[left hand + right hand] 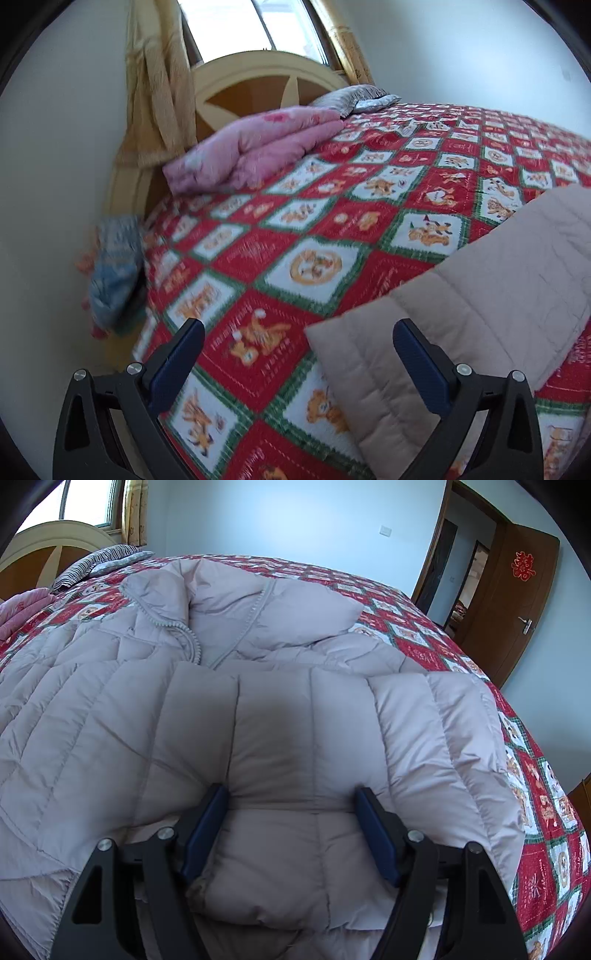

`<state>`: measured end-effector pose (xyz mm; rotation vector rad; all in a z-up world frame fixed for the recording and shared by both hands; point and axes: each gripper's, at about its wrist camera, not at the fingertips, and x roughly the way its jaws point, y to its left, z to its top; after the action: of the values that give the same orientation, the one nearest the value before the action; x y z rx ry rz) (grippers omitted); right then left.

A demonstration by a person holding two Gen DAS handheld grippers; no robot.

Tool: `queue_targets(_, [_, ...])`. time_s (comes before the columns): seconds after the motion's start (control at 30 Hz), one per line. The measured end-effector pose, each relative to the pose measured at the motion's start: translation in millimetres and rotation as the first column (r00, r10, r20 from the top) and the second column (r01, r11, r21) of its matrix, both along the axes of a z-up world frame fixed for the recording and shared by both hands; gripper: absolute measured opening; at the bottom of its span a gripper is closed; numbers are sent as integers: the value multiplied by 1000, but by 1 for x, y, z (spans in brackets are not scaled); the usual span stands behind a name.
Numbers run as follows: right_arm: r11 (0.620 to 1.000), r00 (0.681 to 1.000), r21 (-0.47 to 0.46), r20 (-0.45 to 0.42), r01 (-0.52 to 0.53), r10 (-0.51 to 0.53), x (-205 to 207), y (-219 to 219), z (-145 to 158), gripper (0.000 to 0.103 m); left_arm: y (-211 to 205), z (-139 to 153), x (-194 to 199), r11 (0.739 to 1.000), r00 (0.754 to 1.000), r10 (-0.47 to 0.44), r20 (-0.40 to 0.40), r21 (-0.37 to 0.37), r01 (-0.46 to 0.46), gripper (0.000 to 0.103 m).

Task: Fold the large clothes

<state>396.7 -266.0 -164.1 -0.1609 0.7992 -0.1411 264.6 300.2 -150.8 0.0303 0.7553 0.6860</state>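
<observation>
A large beige quilted down coat [258, 657] lies spread on the bed, zipper open near its collar [177, 627]. My right gripper [291, 812] has its jaws apart around a puffy fold of the coat; the fabric fills the gap and touches both blue pads. In the left wrist view a corner of the coat [480, 295] lies at the right. My left gripper [299, 343] is open and empty above the quilt, its right finger [421, 365] over the coat's edge.
The bed has a red, white and green patterned quilt [295, 236]. A folded pink blanket [258, 147] and a striped pillow [354, 98] lie by the wooden headboard [258, 81]. A bundle of cloth [114, 273] hangs at the bed's left side. A brown door [517, 609] stands open.
</observation>
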Motion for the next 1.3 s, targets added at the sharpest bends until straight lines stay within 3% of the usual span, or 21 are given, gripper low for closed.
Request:
queue_targets(0.13, [1000, 1000, -5, 5, 1, -1, -1, 1, 0, 75, 2, -11, 1, 987, 999, -33, 27, -158, 36, 102])
queue_targets(0.23, [1000, 1000, -8, 6, 1, -1, -2, 1, 1, 75, -6, -18, 10, 972, 997, -61, 53, -224, 71, 102])
queue_targets(0.3, [1000, 1000, -8, 8, 2, -2, -2, 1, 1, 75, -12, -27, 18, 973, 998, -55, 20, -225, 58, 99])
queue_targets(0.43, [1000, 1000, -6, 11, 3, -3, -3, 0, 1, 76, -17, -35, 24, 965, 996, -90, 9, -248, 90, 29])
queue_targets(0.5, [1000, 1000, -3, 11, 3, -3, -3, -1, 1, 76, -25, -27, 22, 971, 993, -120, 11, -209, 120, 16])
queue_targets(0.7, [1000, 1000, 19, 13, -2, 2, -4, -3, 3, 77, -27, 31, 26, 996, 993, -85, 77, -21, 87, 10])
queue_targets(0.8, [998, 1000, 63, 16, -21, 20, -12, -10, 14, 77, -18, 70, 39, 997, 988, -75, 138, 24, 72, 10])
queue_targets(0.93, [995, 997, 87, 57, -48, 43, -33, -16, 31, 77, -29, 108, 58, 989, 979, -121, 162, 100, 106, 9])
queue_targets(1.13, [997, 995, 45, 78, -57, 54, -51, -23, 37, 77, -97, 153, 63, 954, 931, -289, 222, 146, 262, 9])
queue_targets(1.3, [998, 996, 45, 82, -35, 32, -56, -31, 30, 77, -172, 170, 73, 896, 867, -441, 233, 169, 411, 9])
